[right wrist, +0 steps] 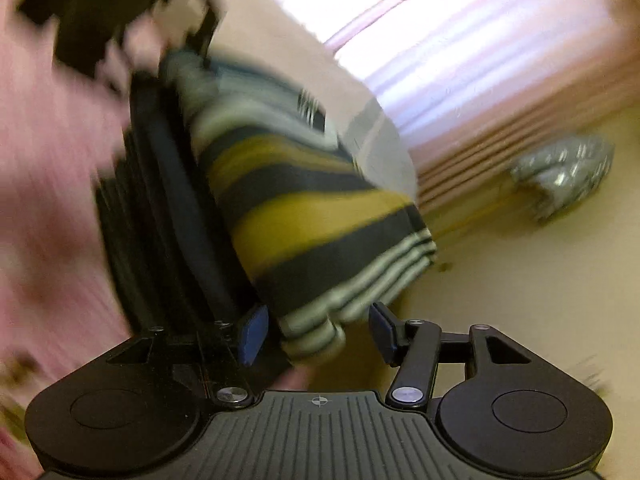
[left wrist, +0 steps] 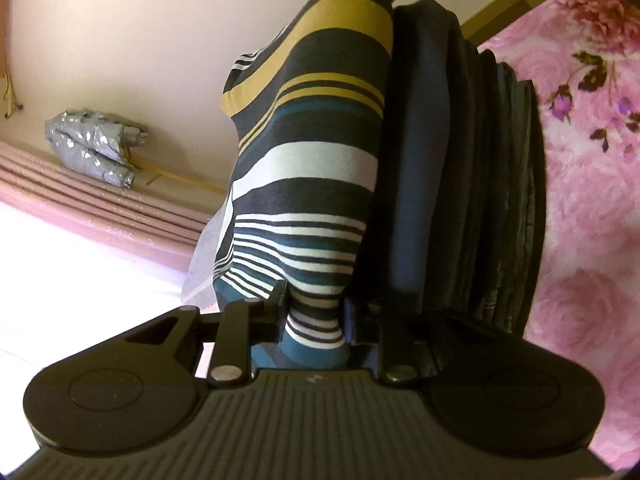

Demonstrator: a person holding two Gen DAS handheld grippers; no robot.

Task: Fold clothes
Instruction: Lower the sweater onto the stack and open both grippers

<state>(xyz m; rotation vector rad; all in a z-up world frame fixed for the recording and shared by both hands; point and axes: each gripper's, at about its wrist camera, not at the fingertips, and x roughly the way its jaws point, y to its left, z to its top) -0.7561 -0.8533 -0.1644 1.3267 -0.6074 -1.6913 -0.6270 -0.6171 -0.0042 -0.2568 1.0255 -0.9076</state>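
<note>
A folded striped garment (left wrist: 312,152) with mustard, teal, white and dark bands lies against a stack of dark folded clothes (left wrist: 460,160). My left gripper (left wrist: 314,312) is shut on one end of it, and the cloth bunches narrow between the fingers. In the blurred right wrist view the garment's other end (right wrist: 312,208) sits between the blue pads (right wrist: 252,332) of my right gripper (right wrist: 316,330). That gripper is open, with a clear gap between the cloth and the right-hand pad. The dark stack (right wrist: 168,220) shows beside the left-hand pad.
A pink floral blanket (left wrist: 580,160) lies under and beyond the dark stack. A silver wrapped bundle (left wrist: 96,148) rests on the pale floor by a pink curtain (left wrist: 80,200). In the right wrist view the bundle (right wrist: 568,176) and curtain (right wrist: 480,92) appear at the right.
</note>
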